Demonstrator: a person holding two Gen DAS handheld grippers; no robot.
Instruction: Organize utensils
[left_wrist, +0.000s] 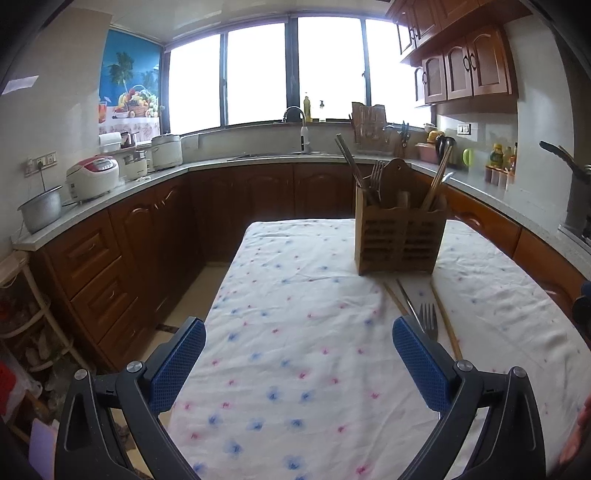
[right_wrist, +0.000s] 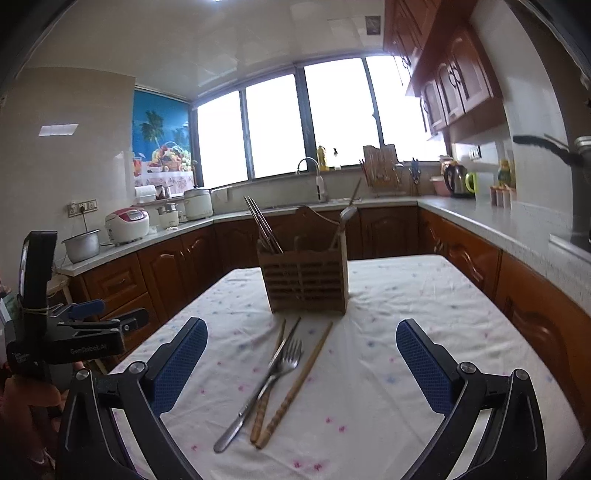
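Leftmost in the left wrist view, the left claw (left_wrist: 299, 360) hangs released above the bench (left_wrist: 295, 280), its blue pads wide apart with only the flowered cloth between them. Past its right pad, a fork (left_wrist: 428, 319) lies on the cloth with tines pointing toward the wooden utensil holder (left_wrist: 397, 238), flanked by chopsticks (left_wrist: 445, 319) that run out from under the claw's right finger. That holder stands upright toward the far end of the bench, with metal chopsticks and forks in its left compartment and wooden sticks leaning out of its right one.

From the right wrist view, the body of the left claw shows at the left edge, beside the bench. The right claw (right_wrist: 301, 360) is likewise released and grips nothing, its pads spread to either side of the loose utensils. Between them, the fork (right_wrist: 266, 384) lies diagonally on the cloth, handle toward the camera, tines toward the holder (right_wrist: 304, 284). A thin metal stick crosses just under it, one wooden chopstick lies touching its handle, and a second wooden chopstick (right_wrist: 299, 384) lies just to the right. All loose pieces sit near the front face of the holder, none touching it.
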